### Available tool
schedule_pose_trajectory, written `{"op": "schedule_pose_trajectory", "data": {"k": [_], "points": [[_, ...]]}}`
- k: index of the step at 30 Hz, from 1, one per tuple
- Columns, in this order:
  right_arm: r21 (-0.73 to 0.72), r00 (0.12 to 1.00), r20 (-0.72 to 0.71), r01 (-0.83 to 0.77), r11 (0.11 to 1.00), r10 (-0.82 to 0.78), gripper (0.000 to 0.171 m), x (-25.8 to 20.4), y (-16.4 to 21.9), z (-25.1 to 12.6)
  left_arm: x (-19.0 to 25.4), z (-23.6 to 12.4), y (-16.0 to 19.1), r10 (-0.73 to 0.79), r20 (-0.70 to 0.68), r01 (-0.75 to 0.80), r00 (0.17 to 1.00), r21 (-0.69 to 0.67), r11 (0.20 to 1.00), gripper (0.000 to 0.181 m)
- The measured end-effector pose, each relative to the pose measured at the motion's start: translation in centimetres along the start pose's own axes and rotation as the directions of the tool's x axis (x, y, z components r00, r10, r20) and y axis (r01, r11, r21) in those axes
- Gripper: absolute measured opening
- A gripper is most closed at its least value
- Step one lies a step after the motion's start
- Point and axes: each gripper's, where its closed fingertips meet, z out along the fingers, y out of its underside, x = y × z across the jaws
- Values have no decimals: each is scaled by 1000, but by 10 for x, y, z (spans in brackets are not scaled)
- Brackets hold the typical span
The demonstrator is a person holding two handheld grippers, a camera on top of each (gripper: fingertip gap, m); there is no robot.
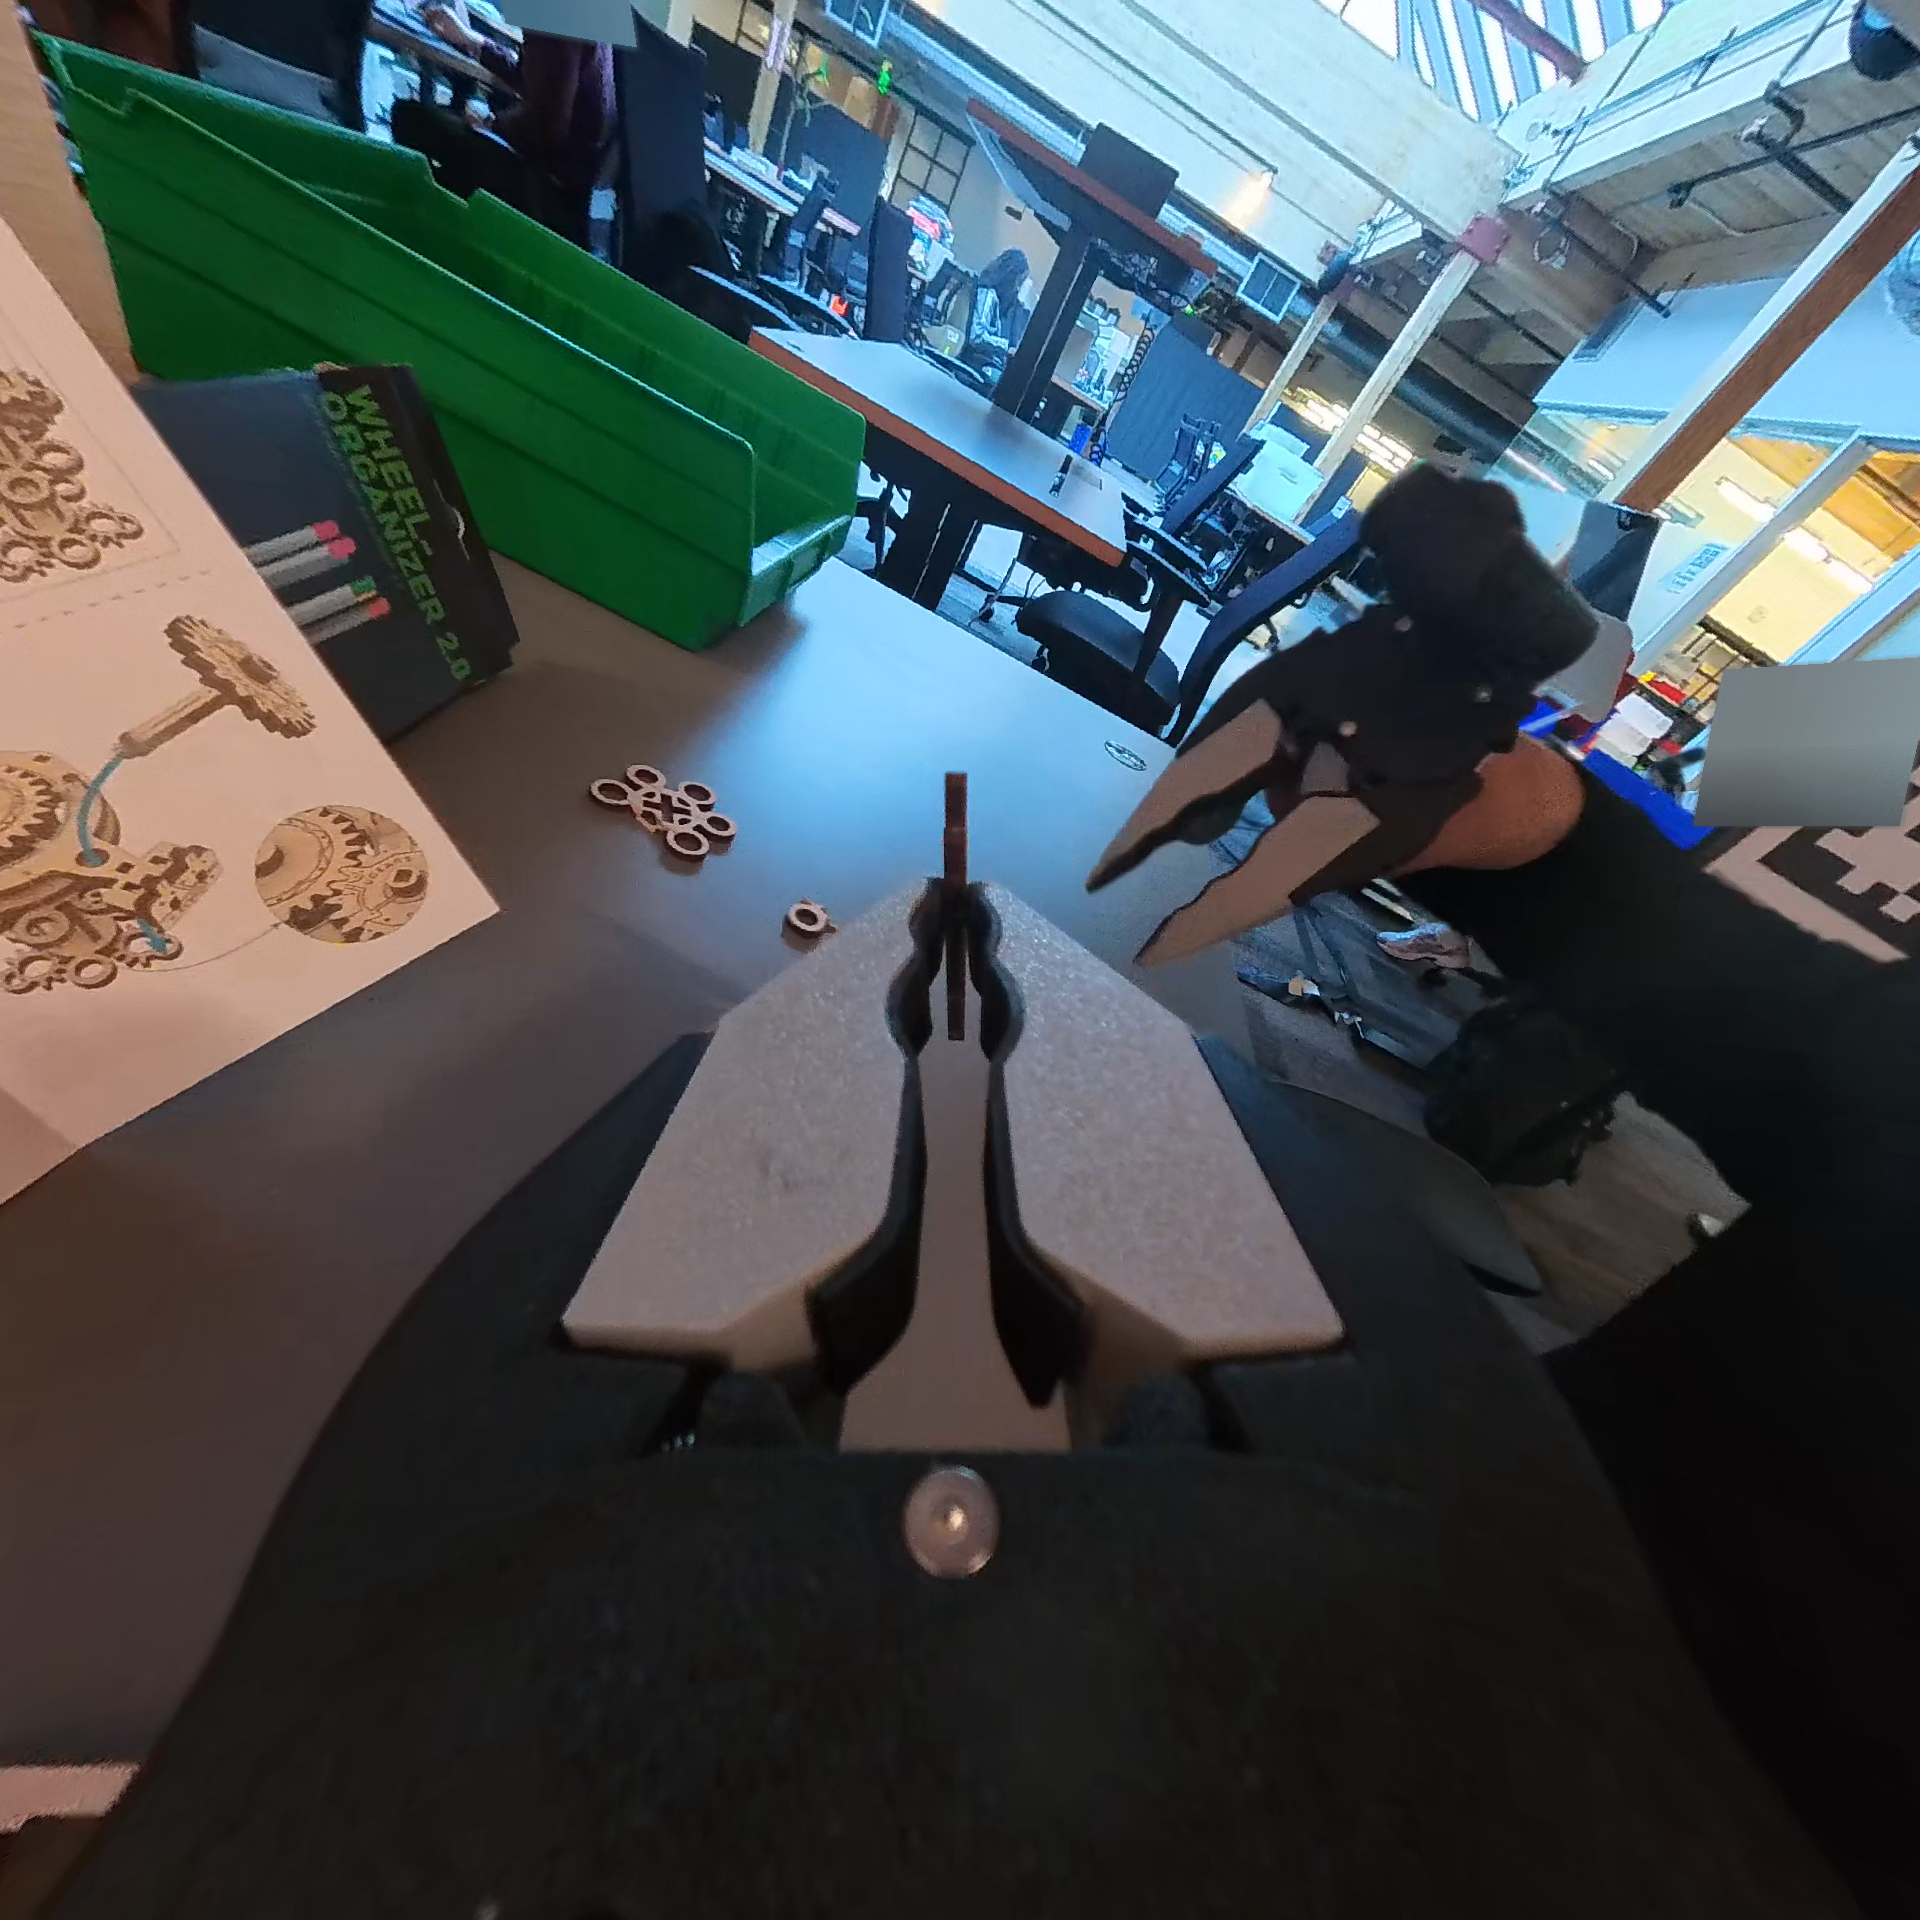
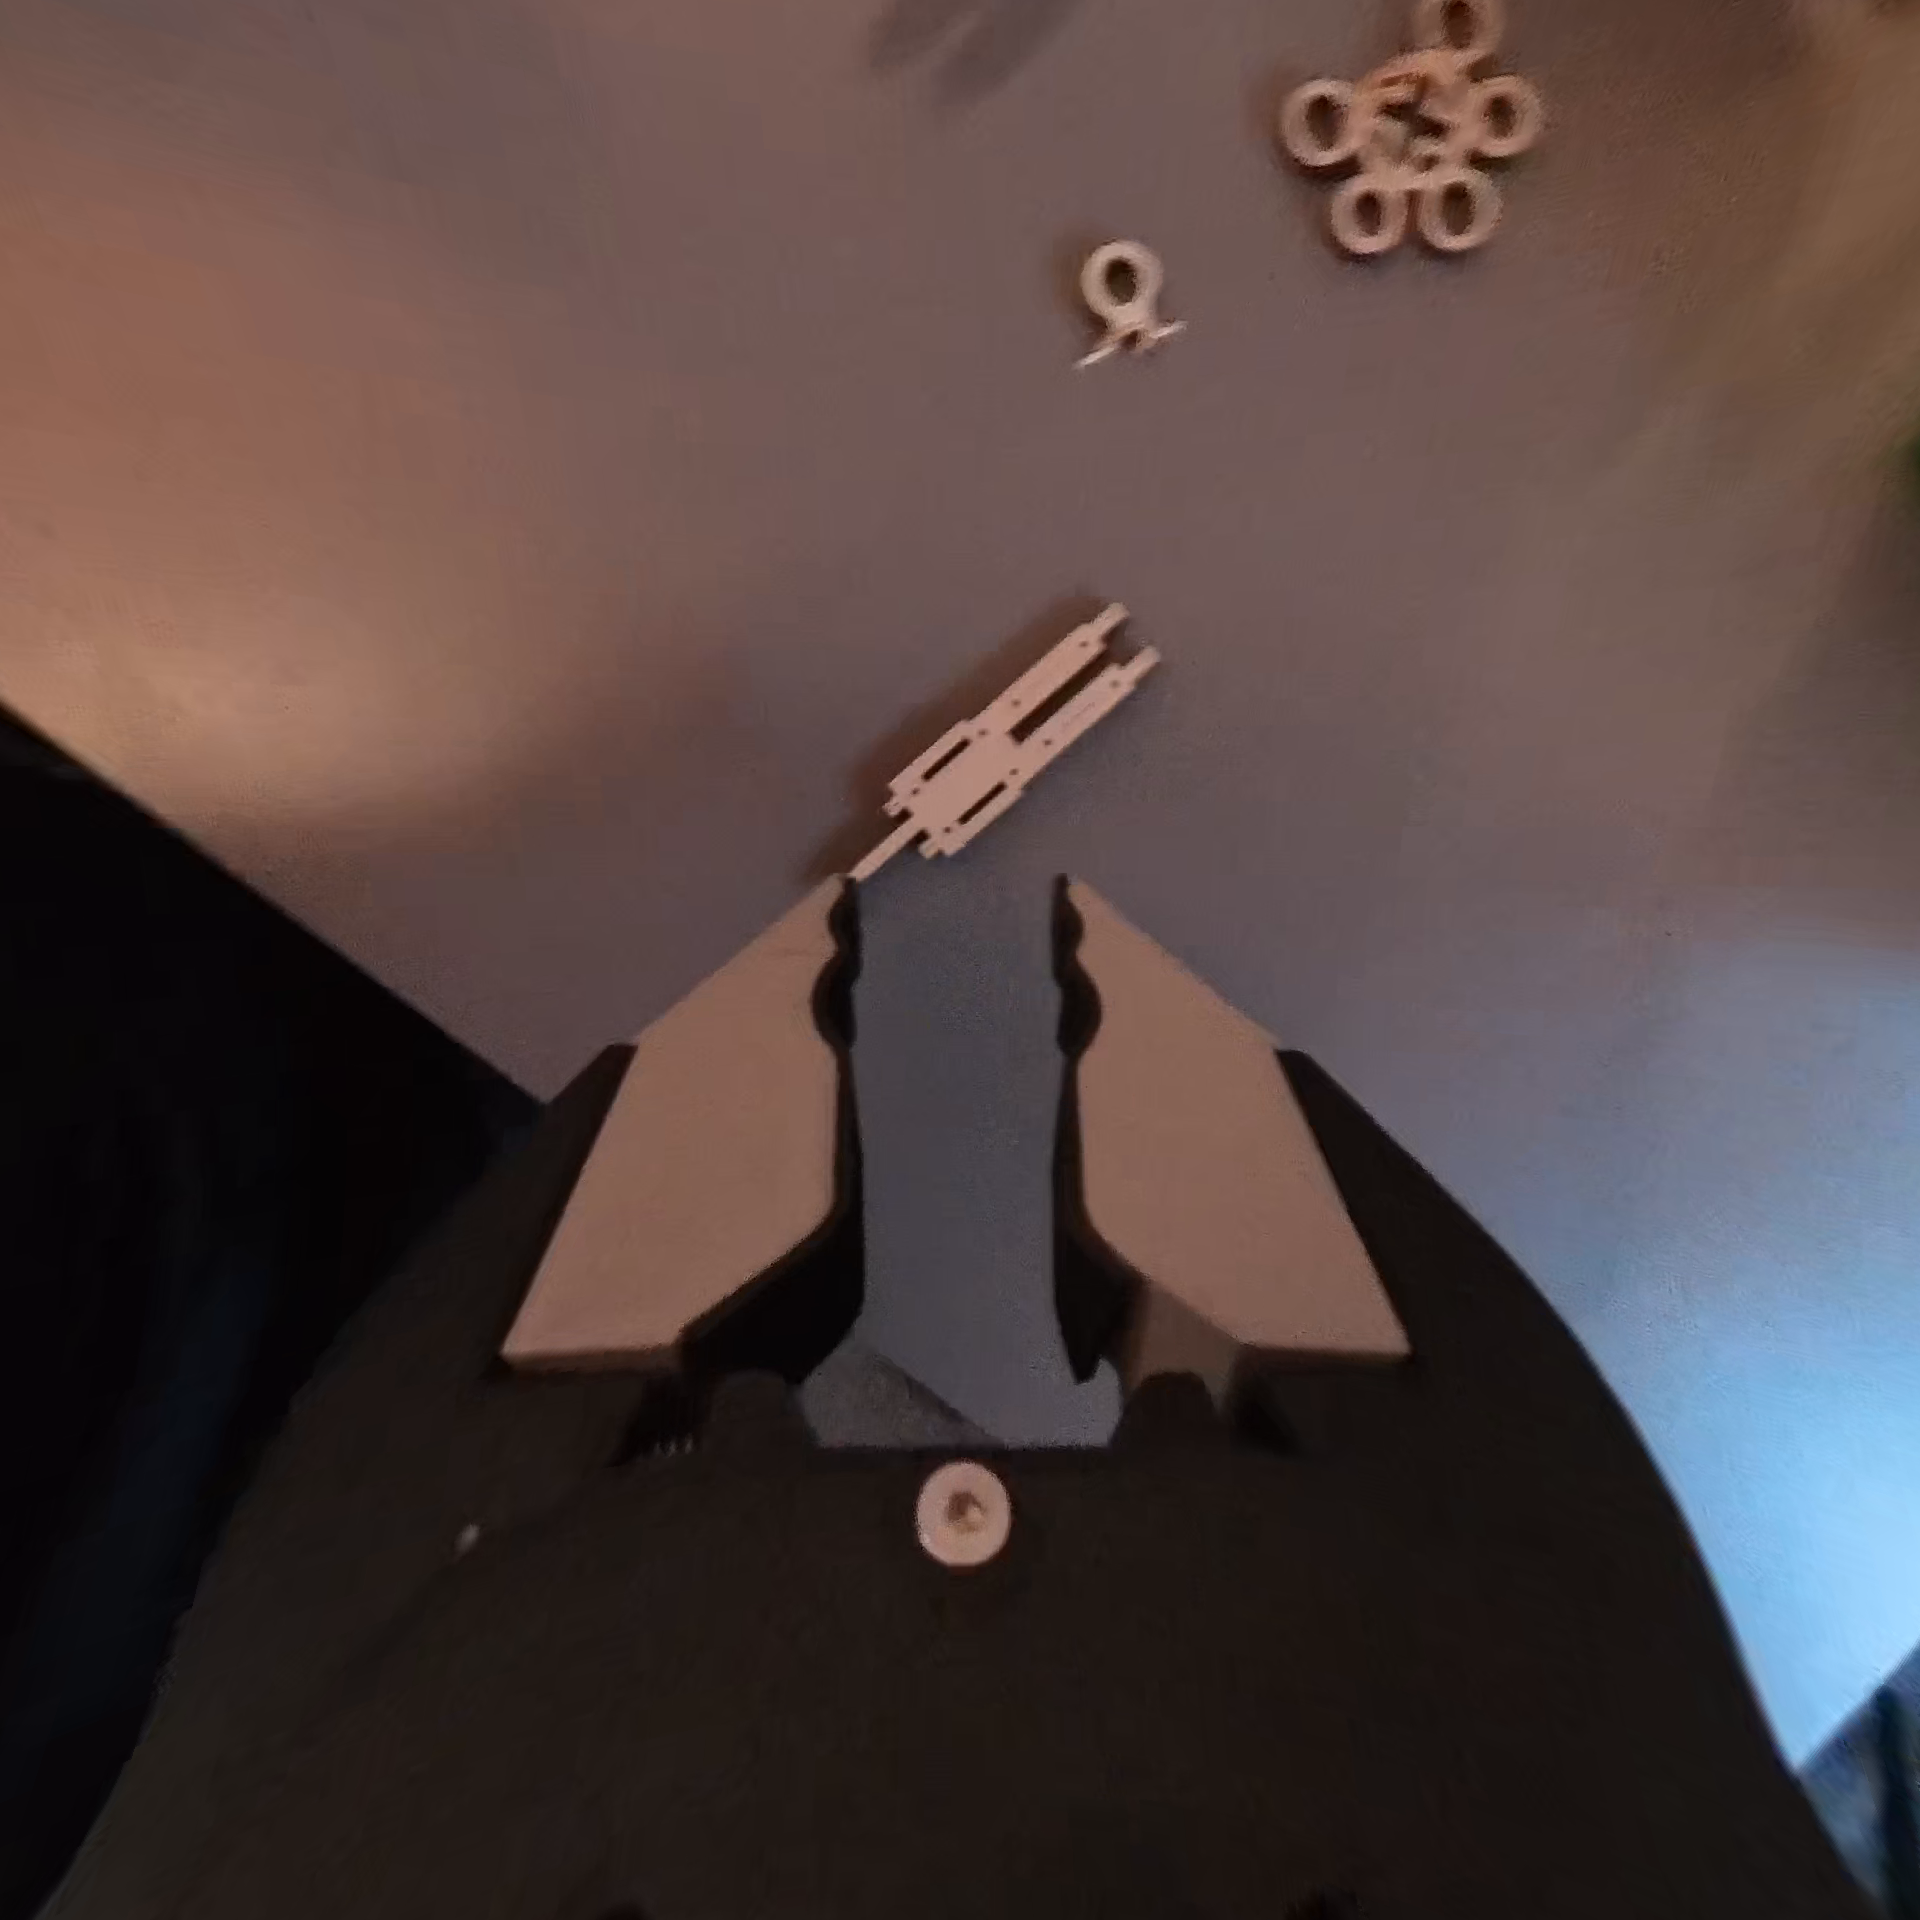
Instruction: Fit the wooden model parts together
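Note:
My left gripper (image 1: 956, 902) is shut on a thin flat wooden part (image 1: 955, 831), seen edge-on and standing up between its tips. A cluster of wooden rings (image 1: 665, 808) and a small single ring piece (image 1: 807, 918) lie on the grey table beyond it. My right gripper (image 2: 956, 883) is open and empty, pointing down at the table just short of a flat slotted wooden strip (image 2: 1013, 743). The ring cluster (image 2: 1408, 135) and the single ring piece (image 2: 1122, 296) lie farther off in the right wrist view. The right gripper (image 1: 1153, 904) also shows in the left wrist view, open, to the right.
An instruction sheet (image 1: 187, 748) lies at the left with a dark box (image 1: 343, 540) behind it. A green bin (image 1: 468, 353) stands at the back left. The table edge (image 1: 1195, 831) runs close on the right, with office desks and chairs beyond.

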Motion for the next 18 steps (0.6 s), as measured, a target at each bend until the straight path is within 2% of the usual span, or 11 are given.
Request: {"op": "schedule_pose_trajectory", "data": {"k": [1, 3, 4, 7, 8, 9, 10, 11, 14, 16, 18], "points": [[39, 998, -31, -50, 998, 51, 44, 3, -2, 1, 1, 1, 0, -2, 0, 2, 1000, 1, 1000, 1], [108, 984, -46, -164, 981, 169, 70, 3, -6, 11, 2, 3, -1, -5, 5, 5, 1000, 10, 1000, 0], [147, 975, -36, -211, 966, 218, 77, 2, -10, 18, 2, 3, -1, -4, 10, 4, 1000, 13, 1000, 0], [209, 949, -71, -287, 935, 307, 84, 9, -13, 38, 0, 4, 1, -2, 25, 1, 1000, 13, 1000, 0], [238, 947, -71, -290, 927, 314, 74, 10, -16, 38, -1, 4, 2, -7, 25, 7, 1000, 10, 1000, 0], [241, 957, -65, -261, 935, 284, 55, 8, -16, 37, -2, 3, 3, -12, 26, 11, 1000, 9, 1000, 0], [238, 967, -46, -233, 943, 250, 24, 3, -16, 35, -3, 3, 4, -15, 25, 15, 1000, 6, 1000, 0], [232, 979, -14, -193, 953, 201, 20, -3, -18, 35, -3, 3, 4, -17, 23, 17, 1000, 3, 1000, 0], [233, 995, 103, -26, 972, 2, 22, -25, -22, 34, 0, 4, 4, -14, 10, 14, 1000, 0, 1000, 0], [213, 996, 84, -32, 977, 14, 45, -21, -19, 32, 3, 4, 4, 0, 6, 0, 1000, -4, 1000, 0], [188, 995, 76, -85, 979, 72, 50, -20, -14, 32, 5, 3, 2, 5, 4, -5, 1000, 1, 1000, 0]]}}
